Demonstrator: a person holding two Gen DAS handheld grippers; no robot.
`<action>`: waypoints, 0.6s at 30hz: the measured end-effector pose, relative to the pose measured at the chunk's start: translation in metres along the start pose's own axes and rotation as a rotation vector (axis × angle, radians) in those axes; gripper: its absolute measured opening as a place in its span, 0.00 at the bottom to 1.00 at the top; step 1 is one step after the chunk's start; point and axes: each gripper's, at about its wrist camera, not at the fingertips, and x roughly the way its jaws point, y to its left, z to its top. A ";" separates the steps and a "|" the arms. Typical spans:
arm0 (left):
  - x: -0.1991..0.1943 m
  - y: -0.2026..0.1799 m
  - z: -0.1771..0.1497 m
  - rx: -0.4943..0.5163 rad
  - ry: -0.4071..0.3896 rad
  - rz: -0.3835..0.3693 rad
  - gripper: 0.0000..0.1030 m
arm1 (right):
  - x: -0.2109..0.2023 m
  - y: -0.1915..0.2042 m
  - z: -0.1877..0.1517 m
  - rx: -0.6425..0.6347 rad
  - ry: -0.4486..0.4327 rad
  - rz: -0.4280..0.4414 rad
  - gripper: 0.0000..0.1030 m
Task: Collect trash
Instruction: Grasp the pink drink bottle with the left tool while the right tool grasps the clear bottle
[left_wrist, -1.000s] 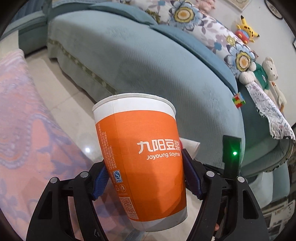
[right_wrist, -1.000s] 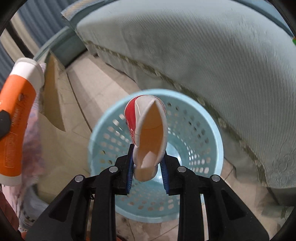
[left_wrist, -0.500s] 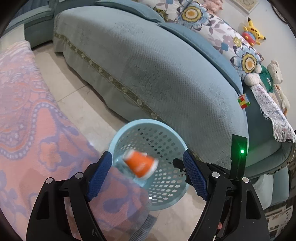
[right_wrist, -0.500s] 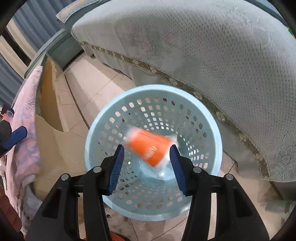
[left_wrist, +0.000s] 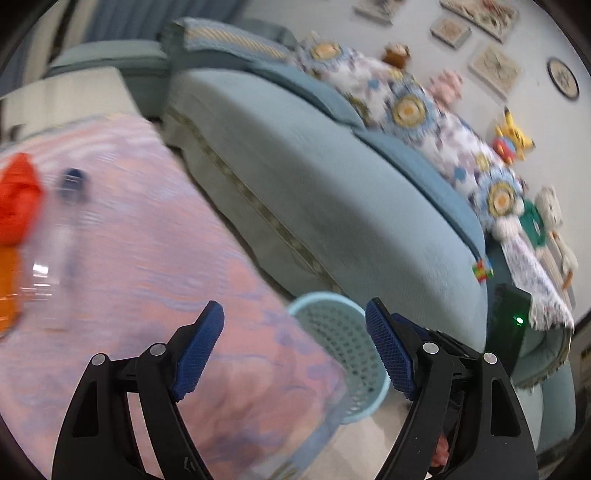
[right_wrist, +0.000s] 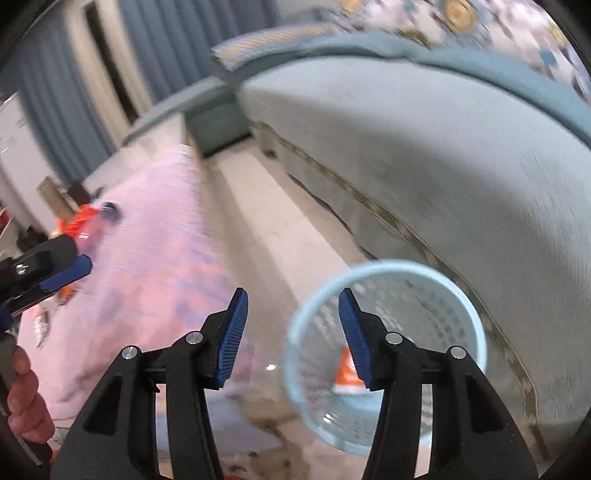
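A light blue perforated basket (right_wrist: 388, 354) stands on the floor beside the sofa; it also shows in the left wrist view (left_wrist: 343, 354). An orange paper cup (right_wrist: 347, 373) lies inside it, partly behind my right finger. My right gripper (right_wrist: 293, 334) is open and empty above the basket's left rim. My left gripper (left_wrist: 293, 347) is open and empty over the edge of the pink-clothed table (left_wrist: 147, 295); it also shows at the left of the right wrist view (right_wrist: 44, 273). On the table lie a clear plastic bottle with a dark blue cap (left_wrist: 62, 236) and red-orange trash (left_wrist: 16, 206), both blurred.
A long teal sofa (left_wrist: 351, 206) with floral cushions and plush toys runs along the right. A strip of tiled floor (right_wrist: 266, 221) lies between the table and the sofa. Blue curtains (right_wrist: 166, 55) hang at the far end.
Both grippers have opened and dropped their cups into the basket. Both have since swung up and to the left, toward the table, and the views are motion-blurred.
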 end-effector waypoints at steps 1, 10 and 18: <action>-0.013 0.009 0.002 -0.018 -0.027 0.019 0.75 | -0.003 0.015 0.005 -0.024 -0.019 0.022 0.46; -0.115 0.104 0.009 -0.123 -0.258 0.322 0.75 | -0.001 0.125 0.031 -0.178 -0.101 0.162 0.46; -0.135 0.188 0.019 -0.201 -0.241 0.472 0.75 | 0.033 0.199 0.038 -0.236 -0.067 0.224 0.33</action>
